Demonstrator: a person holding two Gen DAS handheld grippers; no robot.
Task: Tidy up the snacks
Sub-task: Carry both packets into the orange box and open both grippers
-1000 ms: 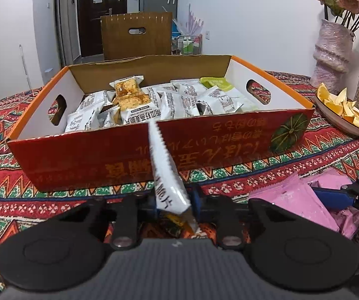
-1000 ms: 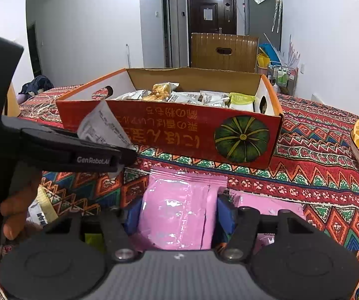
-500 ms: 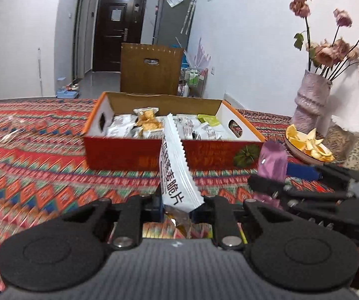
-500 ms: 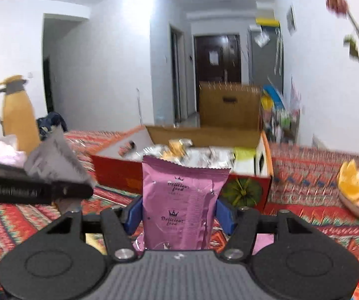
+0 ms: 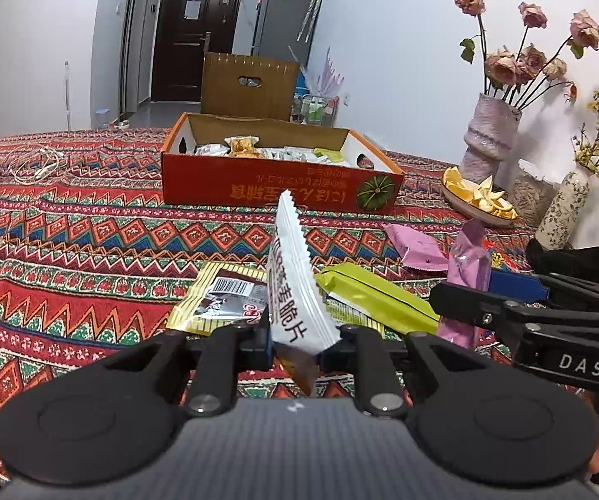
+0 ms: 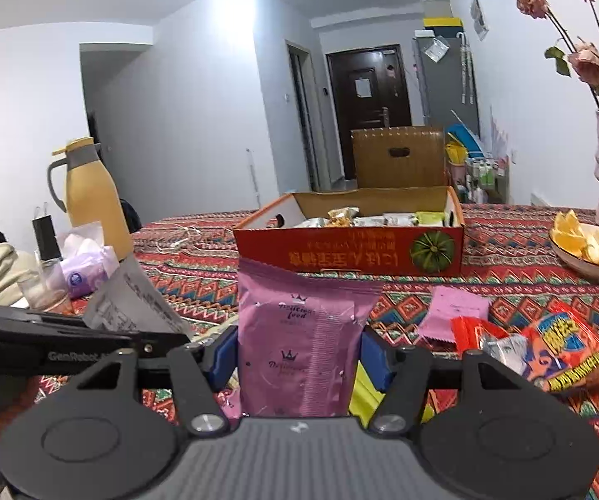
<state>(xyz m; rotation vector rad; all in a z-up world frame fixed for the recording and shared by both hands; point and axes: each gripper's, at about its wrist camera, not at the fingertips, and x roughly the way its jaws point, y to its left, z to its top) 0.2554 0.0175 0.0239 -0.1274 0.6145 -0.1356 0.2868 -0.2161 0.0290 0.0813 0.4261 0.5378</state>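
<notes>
Left hand-held gripper [image 5: 295, 339] pinching a white packet [image 5: 295, 291], right hand-held gripper [image 6: 297, 358] clamping a pink pouch [image 6: 299, 333], both hanging above the surface [image 5: 70, 241]. Probably carrying them over the rim of the red box [image 5: 274, 187] before letting go, no tossing.

Matt black plastic on the left gripper [image 5: 295, 343], pinching a smooth white foil-like snack packet [image 5: 295, 287] with a serrated edge. The right gripper [image 6: 297, 358], same matt plastic with blue pads, clamps a glossy pink film pouch [image 6: 299, 333]. Beneath lies a woven patterned red tablecloth [image 5: 70, 250], matt. The red printed cardboard box [image 5: 274, 185] looks slightly glossy outside, raw brown inside. A shiny yellow-green wrapper [image 5: 374, 296] gleams.
</notes>
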